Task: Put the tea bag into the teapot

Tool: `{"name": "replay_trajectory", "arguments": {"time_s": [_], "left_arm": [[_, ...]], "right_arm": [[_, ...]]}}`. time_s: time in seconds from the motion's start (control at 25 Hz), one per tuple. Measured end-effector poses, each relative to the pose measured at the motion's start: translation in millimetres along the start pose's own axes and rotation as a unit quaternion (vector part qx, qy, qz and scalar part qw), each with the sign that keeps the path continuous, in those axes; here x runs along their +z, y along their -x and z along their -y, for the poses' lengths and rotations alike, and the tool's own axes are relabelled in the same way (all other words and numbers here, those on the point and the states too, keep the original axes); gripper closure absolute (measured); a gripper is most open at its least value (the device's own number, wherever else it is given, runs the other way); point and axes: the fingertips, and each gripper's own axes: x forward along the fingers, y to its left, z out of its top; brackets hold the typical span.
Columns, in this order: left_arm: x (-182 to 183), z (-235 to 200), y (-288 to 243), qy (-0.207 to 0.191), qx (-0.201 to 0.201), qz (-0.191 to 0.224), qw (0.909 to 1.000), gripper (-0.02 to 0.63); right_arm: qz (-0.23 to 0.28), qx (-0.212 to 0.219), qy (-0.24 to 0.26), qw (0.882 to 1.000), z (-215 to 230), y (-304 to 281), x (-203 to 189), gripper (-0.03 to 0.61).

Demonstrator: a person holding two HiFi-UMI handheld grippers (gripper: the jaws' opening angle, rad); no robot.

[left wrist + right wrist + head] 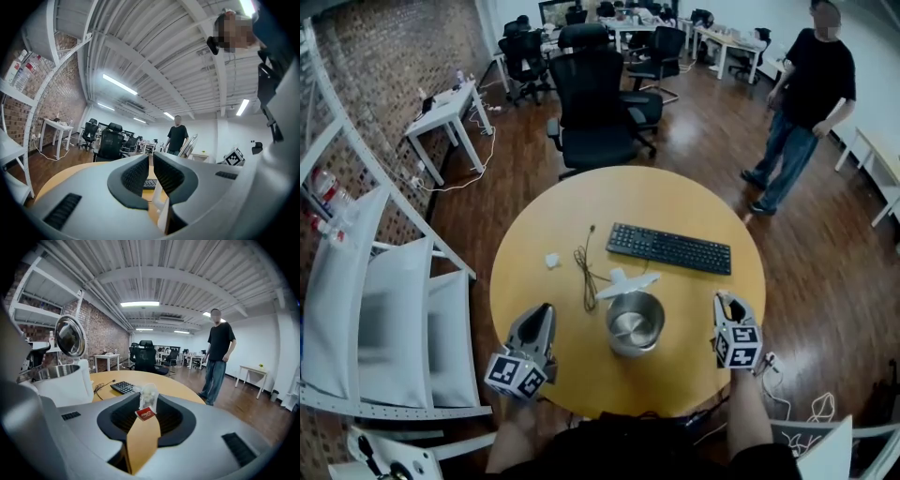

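A steel teapot [635, 323] stands near the front middle of the round wooden table [534, 234], its white lid [626, 281] swung open. In the right gripper view the teapot [61, 380] is close on the left, with its lid [70, 336] raised. My right gripper [729, 305] is right of the pot and shut on a tea bag [149, 397] with a red tag, which stands upright at the fingertips of this gripper [147, 405]. My left gripper [540, 317] rests left of the pot. In its own view the left gripper [148, 161] has its jaws almost together, with nothing between them.
A black keyboard [669, 248] lies behind the pot, a dark cable [584, 272] and a small white object [551, 261] to its left. A person [806, 103] stands at the far right, office chairs [595, 112] behind the table, white shelving [384, 309] at the left.
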Motion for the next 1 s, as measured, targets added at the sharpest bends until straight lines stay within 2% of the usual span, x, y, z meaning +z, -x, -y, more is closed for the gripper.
{"name": "replay_trajectory", "arguments": {"time_s": [0.48, 0.68, 1.0], "left_arm": [[20.9, 7.0, 20.8, -0.019, -0.022, 0.021, 0.9993, 0.588], [22.9, 4.5, 29.7, -0.021, -0.022, 0.025, 0.9992, 0.588], [28.0, 3.2, 42.4, -0.027, -0.020, 0.030, 0.9990, 0.588]], "right_arm": [[0.073, -0.017, -0.003, 0.997, -8.4, 58.0, 42.0, 0.480], [0.088, 0.006, -0.002, 0.996, -35.1, 58.7, 48.6, 0.479], [0.099, 0.071, 0.033, 0.992, -98.4, 51.5, 70.0, 0.479]]}}
